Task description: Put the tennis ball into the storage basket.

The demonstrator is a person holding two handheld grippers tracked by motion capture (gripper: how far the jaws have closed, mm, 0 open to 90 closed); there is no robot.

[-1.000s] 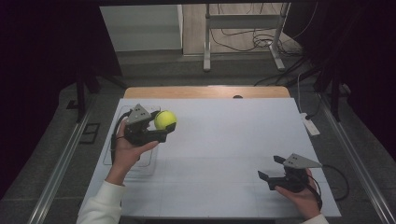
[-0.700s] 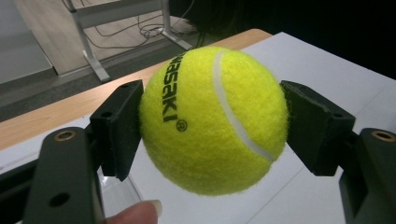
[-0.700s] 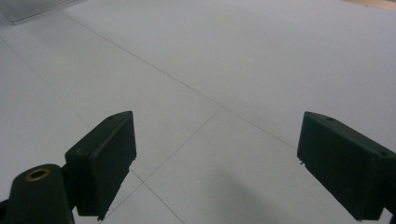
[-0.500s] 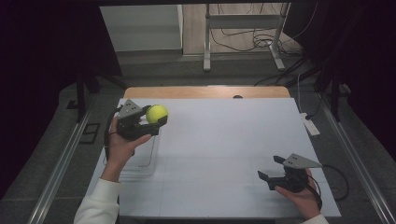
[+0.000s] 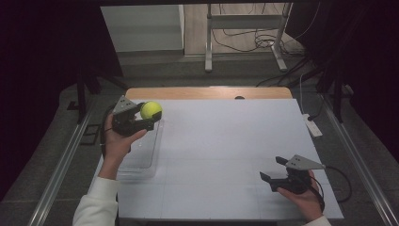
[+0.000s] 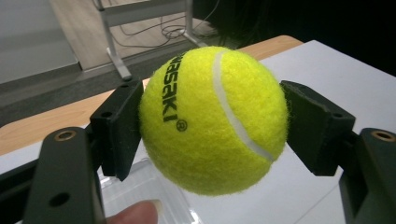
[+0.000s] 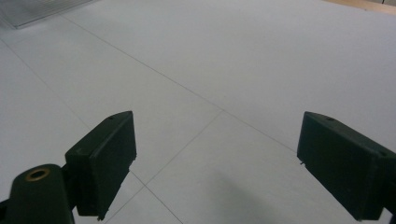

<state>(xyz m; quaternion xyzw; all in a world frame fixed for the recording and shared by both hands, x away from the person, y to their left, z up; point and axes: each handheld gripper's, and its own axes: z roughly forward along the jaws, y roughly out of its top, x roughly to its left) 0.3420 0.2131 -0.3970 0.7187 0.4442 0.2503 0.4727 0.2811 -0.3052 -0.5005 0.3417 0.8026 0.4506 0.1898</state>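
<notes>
Pinching yellow tennis ball point(image 6: 212, 119), left hand-held gripper point(image 5: 141, 117); black print reads "asaki ®". Right hand-held gripper point(image 5: 275, 170) spread, empty.

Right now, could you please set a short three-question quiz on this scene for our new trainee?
1. True or false: the left claw grips the yellow felt tennis ball.
2. The clear plastic tray lies: A) by the table's left edge, B) at its centre, C) under the right claw.
3. How do the right claw's jaws stand?

Key: 1 true. 2 A. 3 open, with nothing between them, over the white table.
</notes>
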